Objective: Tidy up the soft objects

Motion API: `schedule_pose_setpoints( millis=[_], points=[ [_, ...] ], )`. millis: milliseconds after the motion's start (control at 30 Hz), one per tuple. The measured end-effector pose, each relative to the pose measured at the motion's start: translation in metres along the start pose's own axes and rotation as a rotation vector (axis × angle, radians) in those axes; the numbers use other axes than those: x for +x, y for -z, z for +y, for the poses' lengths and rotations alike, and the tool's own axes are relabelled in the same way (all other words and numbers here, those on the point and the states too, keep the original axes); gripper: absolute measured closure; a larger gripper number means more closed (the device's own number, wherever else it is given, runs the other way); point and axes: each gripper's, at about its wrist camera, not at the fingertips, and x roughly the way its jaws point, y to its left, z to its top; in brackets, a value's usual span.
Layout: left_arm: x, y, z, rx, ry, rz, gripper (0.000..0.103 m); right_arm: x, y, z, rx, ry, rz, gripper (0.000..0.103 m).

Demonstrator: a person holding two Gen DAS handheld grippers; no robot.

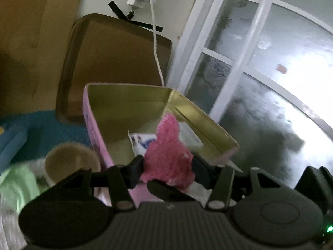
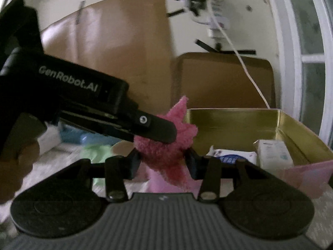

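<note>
A fluffy pink cloth (image 1: 166, 156) is bunched between the fingers of both grippers. My left gripper (image 1: 167, 165) is shut on it, just above the near wall of an open pink tin with a gold inside (image 1: 129, 104). My right gripper (image 2: 163, 159) is shut on the same pink cloth (image 2: 166, 145), left of the tin (image 2: 239, 123). The left gripper's finger (image 2: 158, 129) crosses in from the left and presses on the cloth. The tin holds a white packet (image 2: 231, 155) and a small white box (image 2: 272, 154).
A brown tray (image 1: 116, 62) leans on the wall behind the tin, with cardboard (image 2: 108, 48) beside it. A white cable (image 1: 155, 41) hangs from a wall plug. A light green cloth (image 1: 16, 185), a beige cup (image 1: 70, 162) and blue fabric (image 1: 41, 129) lie left. A glass door (image 1: 260, 73) stands right.
</note>
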Motion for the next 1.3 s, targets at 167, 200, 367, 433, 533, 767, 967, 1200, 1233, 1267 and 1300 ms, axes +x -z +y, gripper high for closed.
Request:
schedule_pose_setpoints(
  millis=[167,200,367,433,533,767,967,1200,1233,1267,1300],
  points=[
    [0.036,-0.009,0.007,-0.004,-0.098,0.001,0.047,0.041,-0.008,-0.018,0.075,0.049,0.034,0.051],
    [0.042,-0.009,0.009,-0.001,-0.12,0.001,0.047,0.049,-0.008,-0.017,0.076,0.059,0.043,0.051],
    [0.03,-0.007,0.019,-0.018,-0.134,-0.029,0.044,0.08,-0.004,-0.016,0.059,0.124,0.055,0.031],
    [0.009,-0.004,0.025,-0.033,-0.123,-0.056,0.044,0.078,-0.005,-0.017,0.061,0.141,0.047,0.031],
    [-0.032,0.006,0.041,-0.072,-0.106,-0.115,0.043,0.062,-0.006,-0.018,0.082,0.139,0.021,0.031],
    [-0.122,0.077,0.121,-0.157,-0.386,-0.164,0.039,0.014,-0.009,0.003,0.143,0.089,-0.094,0.032],
    [-0.153,0.121,0.178,-0.208,-0.603,-0.138,0.039,0.038,-0.025,0.058,0.118,-0.12,-0.017,0.032],
    [-0.165,0.142,0.192,-0.227,-0.601,-0.22,0.037,0.131,-0.06,0.129,0.223,-0.249,0.165,0.018],
    [-0.167,0.143,0.192,-0.226,-0.6,-0.242,0.037,0.151,-0.063,0.138,0.23,-0.215,0.195,0.018],
    [-0.168,0.144,0.19,-0.225,-0.591,-0.251,0.037,0.17,-0.065,0.145,0.241,-0.178,0.228,0.018],
    [-0.169,0.145,0.189,-0.225,-0.584,-0.261,0.037,0.188,-0.066,0.15,0.254,-0.14,0.262,0.017]
  ],
)
